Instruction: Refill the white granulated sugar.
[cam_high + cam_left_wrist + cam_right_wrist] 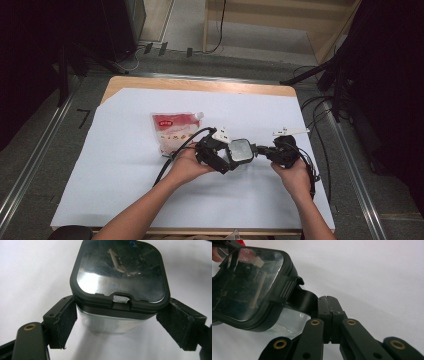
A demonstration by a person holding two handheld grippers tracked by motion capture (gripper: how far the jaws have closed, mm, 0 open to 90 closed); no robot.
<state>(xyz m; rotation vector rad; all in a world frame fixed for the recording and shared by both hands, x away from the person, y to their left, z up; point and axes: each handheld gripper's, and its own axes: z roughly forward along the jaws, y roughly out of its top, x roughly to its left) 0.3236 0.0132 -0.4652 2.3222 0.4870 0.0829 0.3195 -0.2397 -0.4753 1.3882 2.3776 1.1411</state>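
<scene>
Left gripper clamping clear box under glossy square black-rimmed lid; right gripper, jaws pressed together, pinching lid's black tab at 3 o'clock.

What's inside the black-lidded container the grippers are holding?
Cannot tell. The container has a glossy lid that mirrors the rig, hiding the inside. Its clear lower wall shows nothing distinct. The left gripper clamps its sides; the right gripper pinches its flap.

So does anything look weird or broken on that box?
Nothing looks broken or spilled. The clear box with a black lid sits tilted between the left gripper and the shut right gripper, which pinches its latch tab.
</scene>
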